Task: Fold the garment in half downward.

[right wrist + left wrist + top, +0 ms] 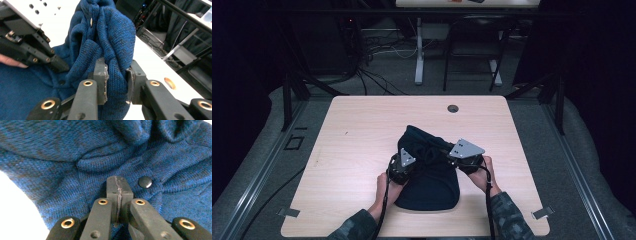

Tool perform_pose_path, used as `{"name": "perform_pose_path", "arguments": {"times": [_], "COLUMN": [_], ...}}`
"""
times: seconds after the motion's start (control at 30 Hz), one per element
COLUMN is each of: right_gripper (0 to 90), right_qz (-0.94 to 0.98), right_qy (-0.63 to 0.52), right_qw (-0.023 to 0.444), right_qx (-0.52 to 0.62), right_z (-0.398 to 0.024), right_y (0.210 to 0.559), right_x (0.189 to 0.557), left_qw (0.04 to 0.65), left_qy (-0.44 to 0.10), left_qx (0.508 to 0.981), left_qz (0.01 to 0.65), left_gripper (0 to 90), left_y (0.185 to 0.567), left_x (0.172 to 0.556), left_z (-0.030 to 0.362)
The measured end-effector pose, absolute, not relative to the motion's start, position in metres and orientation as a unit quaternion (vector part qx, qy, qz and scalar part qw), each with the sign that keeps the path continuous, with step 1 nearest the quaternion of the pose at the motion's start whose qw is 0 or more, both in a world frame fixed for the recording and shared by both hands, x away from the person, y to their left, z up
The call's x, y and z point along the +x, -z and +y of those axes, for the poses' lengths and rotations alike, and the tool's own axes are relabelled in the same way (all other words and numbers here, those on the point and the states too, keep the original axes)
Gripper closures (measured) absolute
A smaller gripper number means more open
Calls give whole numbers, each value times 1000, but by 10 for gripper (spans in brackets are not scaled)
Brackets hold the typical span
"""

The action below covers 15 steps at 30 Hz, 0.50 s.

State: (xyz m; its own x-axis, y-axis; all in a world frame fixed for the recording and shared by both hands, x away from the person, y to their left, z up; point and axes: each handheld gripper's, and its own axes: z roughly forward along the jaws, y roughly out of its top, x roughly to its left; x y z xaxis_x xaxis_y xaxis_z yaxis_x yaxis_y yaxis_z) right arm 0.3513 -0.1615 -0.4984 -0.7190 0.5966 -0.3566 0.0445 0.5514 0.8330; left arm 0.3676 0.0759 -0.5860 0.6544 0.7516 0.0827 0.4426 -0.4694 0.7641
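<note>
High view: a bunched dark-blue knit cardigan (428, 175) lies near the surface's (352, 150) front edge, open wood around it; left gripper (408, 161) and right gripper (457, 152) jaws each clamp a fold.

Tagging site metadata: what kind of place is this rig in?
Likely a lab or data-collection workspace: a bare wooden table on grey carpet, loose cables on the floor behind, black frame struts at the sides, dark surroundings.

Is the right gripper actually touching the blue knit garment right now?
Touching. In the right gripper view, the right gripper has a thick fold of the blue knit garment pinched between both pads.
</note>
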Motion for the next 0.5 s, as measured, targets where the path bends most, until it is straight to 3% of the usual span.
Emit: {"name": "perform_pose_path", "arguments": {"times": [0.2,0.5], "right_gripper": [729,728], "right_qz": [826,830], "right_qy": [-429,-428], "right_qw": [307,300], "right_qx": [196,194], "right_z": [-164,-162], "right_y": [506,507], "right_x": [344,342], "left_qw": [374,394], "left_qy": [-203,-165], "left_qx": [829,838], "left_qz": [362,339], "left_gripper": [899,665], "left_y": [586,568], "left_x": [368,349], "left_z": [79,94]}}
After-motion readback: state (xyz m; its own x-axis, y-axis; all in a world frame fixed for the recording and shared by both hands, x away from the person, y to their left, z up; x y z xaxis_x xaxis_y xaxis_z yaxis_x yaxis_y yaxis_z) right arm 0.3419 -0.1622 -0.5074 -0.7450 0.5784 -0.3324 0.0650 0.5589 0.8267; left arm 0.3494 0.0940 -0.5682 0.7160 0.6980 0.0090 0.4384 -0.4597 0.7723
